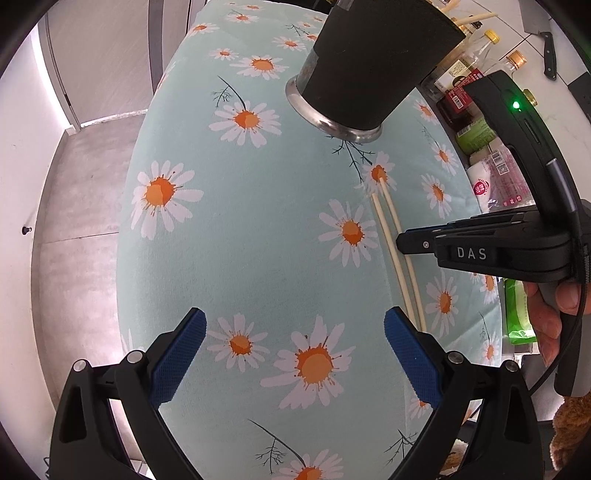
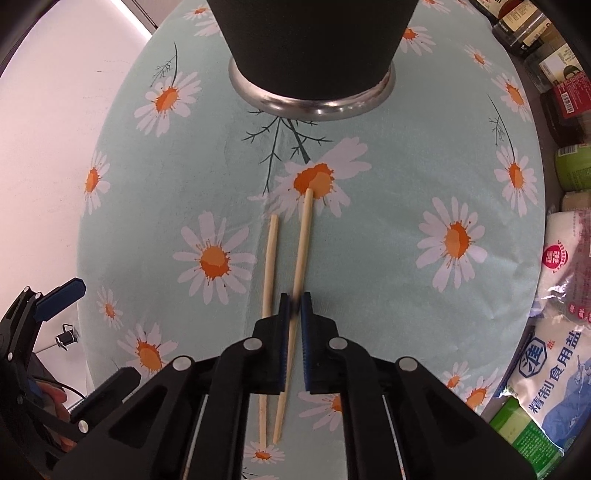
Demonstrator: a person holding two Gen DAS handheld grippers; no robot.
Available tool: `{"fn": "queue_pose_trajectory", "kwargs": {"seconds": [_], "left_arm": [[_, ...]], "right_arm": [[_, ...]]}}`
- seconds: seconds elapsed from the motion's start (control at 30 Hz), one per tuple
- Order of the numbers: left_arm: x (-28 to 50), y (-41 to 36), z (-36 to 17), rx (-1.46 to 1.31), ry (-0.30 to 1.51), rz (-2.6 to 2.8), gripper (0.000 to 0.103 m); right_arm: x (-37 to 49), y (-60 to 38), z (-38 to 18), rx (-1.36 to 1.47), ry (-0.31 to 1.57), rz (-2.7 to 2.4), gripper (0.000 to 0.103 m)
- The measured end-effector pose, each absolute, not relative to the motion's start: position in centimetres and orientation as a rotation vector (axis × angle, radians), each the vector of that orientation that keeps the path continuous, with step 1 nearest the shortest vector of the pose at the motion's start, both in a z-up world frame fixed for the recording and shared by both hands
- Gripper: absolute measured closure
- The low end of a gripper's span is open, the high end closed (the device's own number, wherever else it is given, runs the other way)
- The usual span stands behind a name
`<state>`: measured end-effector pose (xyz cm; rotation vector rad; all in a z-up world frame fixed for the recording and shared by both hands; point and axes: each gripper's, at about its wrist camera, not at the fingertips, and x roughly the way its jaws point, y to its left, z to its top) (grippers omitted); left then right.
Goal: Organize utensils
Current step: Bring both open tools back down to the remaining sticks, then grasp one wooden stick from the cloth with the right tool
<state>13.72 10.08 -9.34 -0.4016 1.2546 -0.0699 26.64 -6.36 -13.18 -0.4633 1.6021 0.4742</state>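
A: What do the right tongs (image 2: 294,308) have?
B: Their blue pads are pinched nearly together on one chopstick (image 2: 303,243), the right one of the pair, gripped partway along its length. The other chopstick (image 2: 270,258) lies flat just left of the tongs, outside the pads.

A: And the left tongs (image 1: 295,328)?
B: Spread wide, nothing between the pads, hanging over the daisy-print cloth (image 1: 229,229) that covers the bench.

A: Where are the chopsticks relative to the holder?
B: Both lie on the cloth on the near side of the black utensil holder (image 2: 314,48) with its steel base ring, tips pointing toward it but well short of it. More chopsticks (image 1: 476,18) stick out of its top in the left view.

A: Beyond the holder?
B: Sauce bottles (image 1: 461,85) along its right, then salt bags (image 2: 561,332) nearer. A cleaver (image 1: 543,48) hangs on the wall behind them.
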Motion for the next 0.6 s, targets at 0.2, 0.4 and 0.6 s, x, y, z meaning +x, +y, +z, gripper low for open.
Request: {"fn": "queue_pose_trajectory", "kwargs": {"seconds": [0.2,0.4,0.6], "left_arm": [[13.8,10.0,-9.6,-0.414,1.263,-0.067,0.008],[13.9,9.8,-10.0,-0.422,1.288,-0.044,0.008],[15.0,8.4,-10.1,-0.425,1.325,-0.025,0.008]], "right_arm": [[26.2,-5.5,-13.4,-0.499,1.594,0.470,0.097],[27.1,-6.7,-13.4,-0.417,1.642,0.509,0.097],[27.9,-9.2,-13.0,-0.334,1.660,0.535,0.097]]}}
